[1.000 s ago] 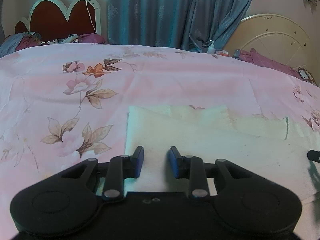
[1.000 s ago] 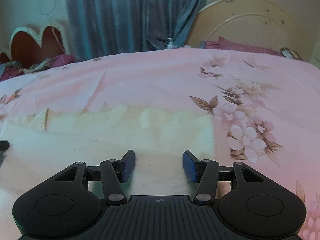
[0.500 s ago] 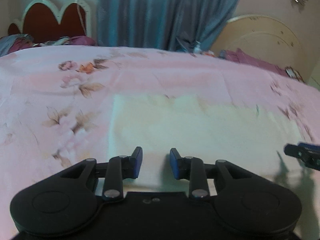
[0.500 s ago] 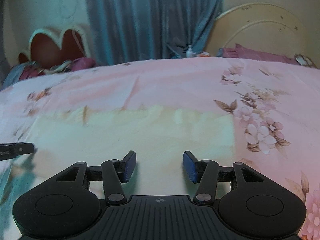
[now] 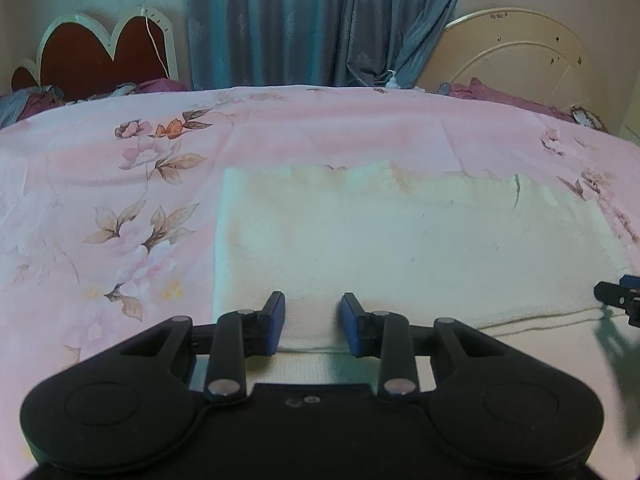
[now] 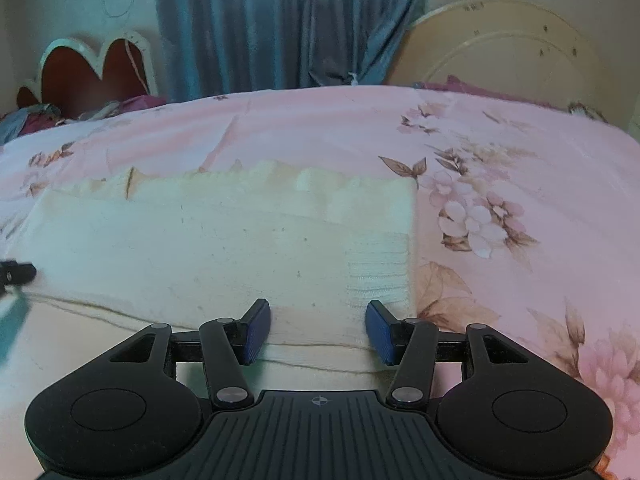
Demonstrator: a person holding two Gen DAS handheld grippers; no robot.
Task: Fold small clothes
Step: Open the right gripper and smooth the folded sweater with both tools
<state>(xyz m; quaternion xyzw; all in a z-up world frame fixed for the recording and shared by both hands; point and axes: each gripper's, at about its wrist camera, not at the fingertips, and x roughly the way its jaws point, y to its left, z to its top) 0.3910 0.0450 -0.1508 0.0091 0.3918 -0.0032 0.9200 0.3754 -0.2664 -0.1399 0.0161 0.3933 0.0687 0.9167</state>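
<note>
A cream knit garment (image 5: 400,240) lies flat on the pink floral bedsheet (image 5: 120,200), folded into a wide rectangle with a fold line along its near side. My left gripper (image 5: 312,322) hovers over the near left end, open, with cloth under the gap and nothing pinched. In the right wrist view the garment (image 6: 220,248) shows its ribbed right end, and my right gripper (image 6: 318,330) stands open over the near fold line there. Each gripper shows at the edge of the other's view: the right gripper (image 5: 618,298) and the left gripper (image 6: 16,272).
Beyond the bed hang blue curtains (image 5: 320,20). A red scalloped headboard (image 5: 100,52) stands far left with a heap of clothes (image 5: 32,100) below it. A cream round headboard (image 5: 520,60) stands far right. A small bottle (image 5: 393,80) sits at the bed's far edge.
Both grippers have slid a little sideways along the garment's near side. Their jaws stand as wide as before. The garment has not moved.
</note>
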